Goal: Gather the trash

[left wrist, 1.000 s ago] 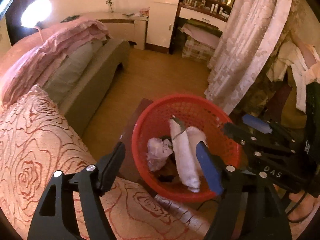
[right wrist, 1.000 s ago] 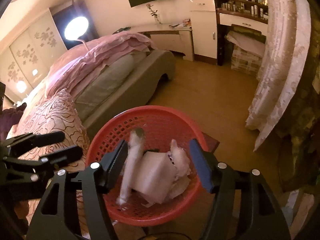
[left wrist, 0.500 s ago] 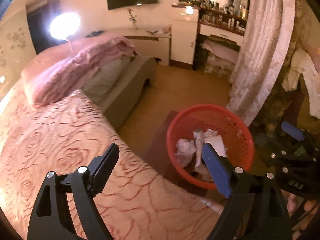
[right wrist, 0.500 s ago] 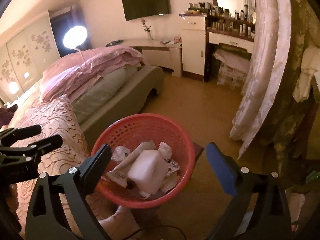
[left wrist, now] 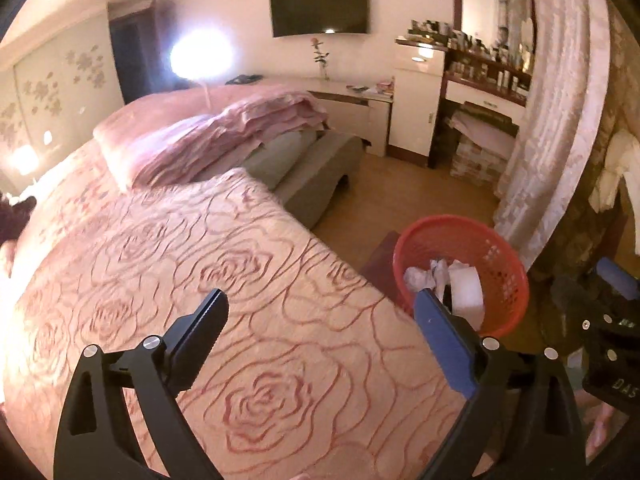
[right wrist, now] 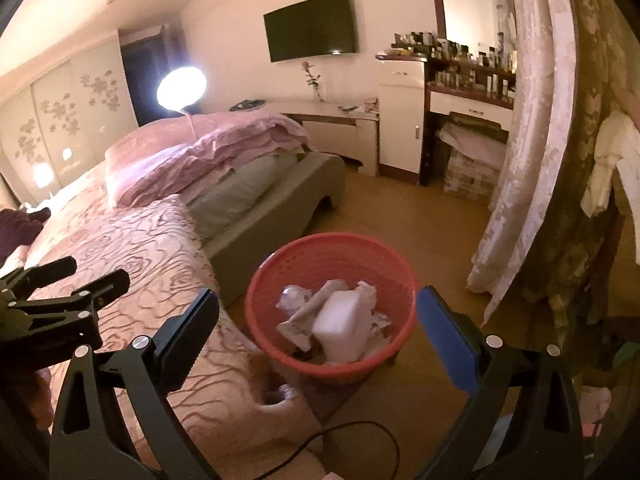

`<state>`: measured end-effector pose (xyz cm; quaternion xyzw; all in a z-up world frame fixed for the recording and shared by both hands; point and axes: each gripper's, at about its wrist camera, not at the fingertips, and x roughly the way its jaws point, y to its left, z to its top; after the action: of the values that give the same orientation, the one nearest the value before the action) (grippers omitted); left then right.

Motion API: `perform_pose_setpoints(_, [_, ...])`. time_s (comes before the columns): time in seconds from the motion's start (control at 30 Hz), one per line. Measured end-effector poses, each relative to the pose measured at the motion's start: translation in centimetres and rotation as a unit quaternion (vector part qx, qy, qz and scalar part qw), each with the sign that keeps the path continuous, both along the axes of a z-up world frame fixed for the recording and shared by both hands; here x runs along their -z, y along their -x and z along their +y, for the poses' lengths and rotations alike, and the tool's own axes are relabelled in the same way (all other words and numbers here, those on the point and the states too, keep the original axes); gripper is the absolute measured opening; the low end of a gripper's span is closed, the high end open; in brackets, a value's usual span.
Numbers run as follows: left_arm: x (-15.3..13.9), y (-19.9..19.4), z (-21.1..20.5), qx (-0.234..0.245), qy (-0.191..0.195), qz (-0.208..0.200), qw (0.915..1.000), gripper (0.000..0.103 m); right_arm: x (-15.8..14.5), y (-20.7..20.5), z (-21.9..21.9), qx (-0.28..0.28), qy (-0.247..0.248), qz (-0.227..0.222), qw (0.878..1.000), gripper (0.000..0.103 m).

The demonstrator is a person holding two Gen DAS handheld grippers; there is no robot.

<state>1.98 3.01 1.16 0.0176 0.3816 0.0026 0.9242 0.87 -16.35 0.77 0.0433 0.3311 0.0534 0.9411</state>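
Note:
A red mesh basket [right wrist: 280, 280] stands on the floor beside the bed and holds white trash: a pack [right wrist: 340, 320], a tube and crumpled wrappers. It also shows in the left wrist view [left wrist: 508, 264] at the right. My left gripper [left wrist: 320, 308] is open and empty above the rose-patterned bedspread [left wrist: 200, 264]. My right gripper [right wrist: 318, 308] is open and empty, raised above the basket. The left gripper shows in the right wrist view [right wrist: 60, 280] at the left edge.
Folded pink bedding [right wrist: 208, 148] lies on the bed. A grey bench [right wrist: 280, 196] stands at the bed's foot. A lace curtain [right wrist: 528, 140] hangs at the right. A dressing table [right wrist: 460, 92] and a low cabinet stand at the back. A black cable [right wrist: 352, 432] lies near the bed corner.
Both grippers have risen and pulled back from the basket. The left one has swung left over the bed. The trash now lies loose in the basket, and the right jaws have opened wider.

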Motion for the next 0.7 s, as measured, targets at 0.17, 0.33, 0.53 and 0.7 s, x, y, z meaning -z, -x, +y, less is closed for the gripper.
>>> perform_pose_setpoints(0.17, [0.1, 1.3, 1.4, -0.019, 0.002, 0.000, 0.9998, 0.091, -0.2, 1.0, 1.1, -0.004, 0.000, 0.001, 1.000, 0.096])
perform_pose_setpoints(0.33, [0.2, 2.1, 1.8, -0.028, 0.010, -0.002, 0.9996, 0.091, -0.2, 1.7, 1.5, -0.005, 0.001, -0.001, 1.000, 0.096])
perform_pose_setpoints(0.53, [0.3, 2.5, 1.2, -0.021, 0.001, -0.003, 0.9998, 0.091, -0.2, 2.0, 1.5, 0.000, -0.003, 0.003, 1.000, 0.096])
perform_pose_setpoints(0.7, [0.4, 2.4, 0.6, -0.018, -0.004, -0.002, 0.9998, 0.091, -0.5, 2.1, 1.2, 0.005, -0.007, 0.002, 1.000, 0.096])
